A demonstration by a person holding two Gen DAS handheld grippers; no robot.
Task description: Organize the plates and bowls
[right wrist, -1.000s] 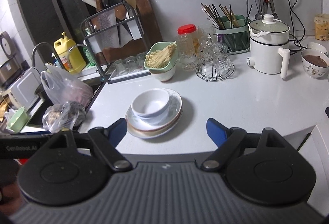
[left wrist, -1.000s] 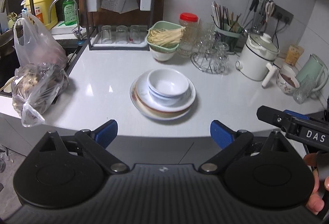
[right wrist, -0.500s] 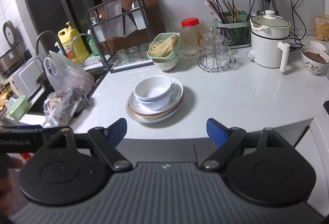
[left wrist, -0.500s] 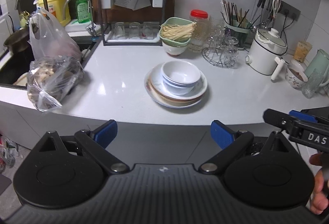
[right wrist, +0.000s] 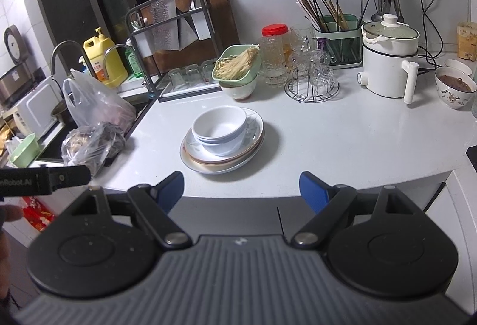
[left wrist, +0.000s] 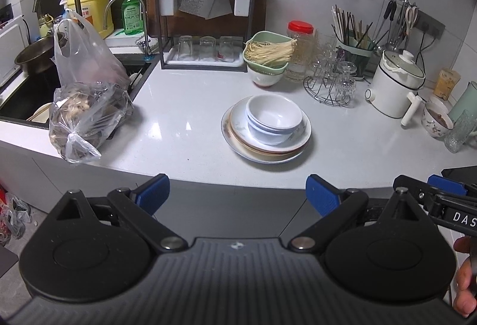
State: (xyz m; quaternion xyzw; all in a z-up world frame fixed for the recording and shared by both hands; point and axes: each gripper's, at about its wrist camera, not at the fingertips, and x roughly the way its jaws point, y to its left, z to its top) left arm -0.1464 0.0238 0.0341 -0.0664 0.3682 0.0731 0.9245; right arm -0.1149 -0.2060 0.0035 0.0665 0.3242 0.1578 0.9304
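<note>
White bowls (left wrist: 272, 119) are nested on a stack of plates (left wrist: 238, 125) in the middle of the white counter (left wrist: 184, 140). The same bowls (right wrist: 219, 127) and plates (right wrist: 253, 134) show in the right wrist view. My left gripper (left wrist: 237, 194) is open and empty, held off the counter's front edge, well short of the stack. My right gripper (right wrist: 241, 189) is open and empty too, also in front of the counter edge. A patterned bowl with dark contents (right wrist: 454, 88) stands at the far right.
Two plastic bags (left wrist: 86, 104) sit by the sink (left wrist: 26, 92) at the left. A green colander of noodles on a bowl (left wrist: 266, 58), a glass rack (left wrist: 331, 80), a white electric pot (left wrist: 395, 85) and a knife rack (left wrist: 205, 12) line the back.
Both grippers have drawn back and risen from the counter, so the stack looks farther away. The plates and bowls have not moved. Both grippers stay open.
</note>
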